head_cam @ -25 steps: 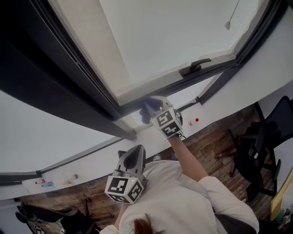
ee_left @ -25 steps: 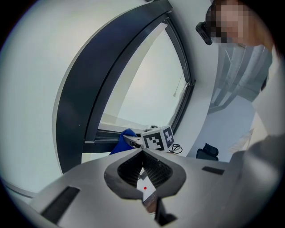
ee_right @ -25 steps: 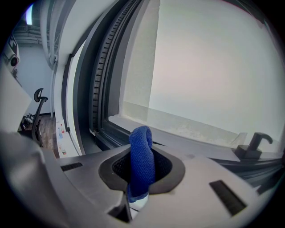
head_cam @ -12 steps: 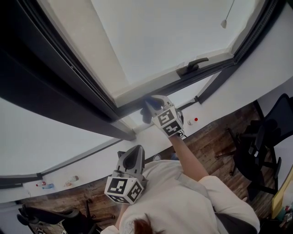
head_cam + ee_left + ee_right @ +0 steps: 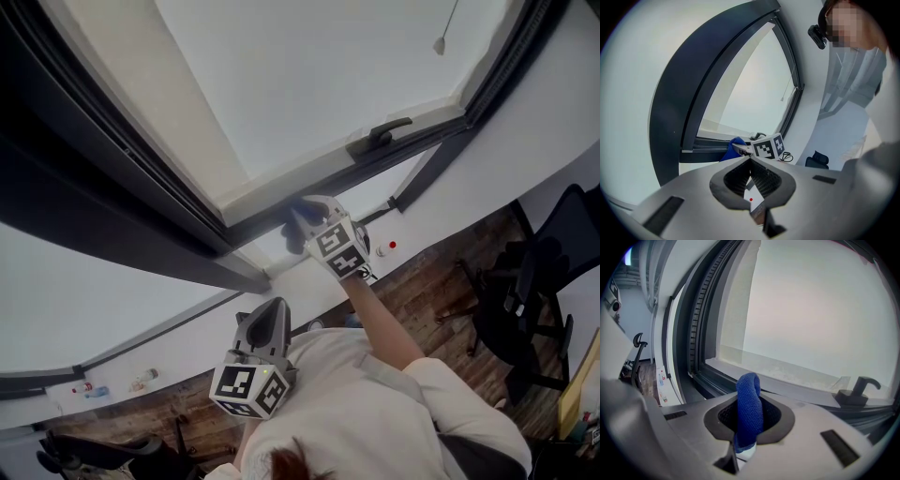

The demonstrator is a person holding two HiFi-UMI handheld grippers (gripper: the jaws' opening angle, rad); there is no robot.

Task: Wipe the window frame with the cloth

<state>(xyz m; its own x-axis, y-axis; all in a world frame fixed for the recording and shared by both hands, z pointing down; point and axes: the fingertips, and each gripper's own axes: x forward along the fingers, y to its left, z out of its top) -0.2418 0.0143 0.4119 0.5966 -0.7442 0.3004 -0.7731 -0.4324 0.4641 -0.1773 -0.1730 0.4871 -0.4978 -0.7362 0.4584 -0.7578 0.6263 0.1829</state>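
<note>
The right gripper reaches up to the window with its fingers clamped on a blue cloth. In the right gripper view a fold of the cloth stands up between the two fingers and points at the glass. In the head view the cloth sits against the dark bottom rail of the window frame, near the rail's left end, close to the corner where it meets the dark upright. Whether it presses firmly or only brushes the rail cannot be told.

The left gripper is held low and near, close to the person's chest and well apart from the window. Its fingers are together with nothing between them.

The next move turns on the rail's long axis, which runs from near-left to far-right across the head view. Most of its length lies to the right of the cloth, toward the window handle. The right gripper is plainly the nearer one and already carries the cloth, so the wipe is probably a slide to the right along the rail, with the fold kept pointing at the frame. The handle sits on that same rail, so the cloth would likely need to lift over it or stop short.
</note>
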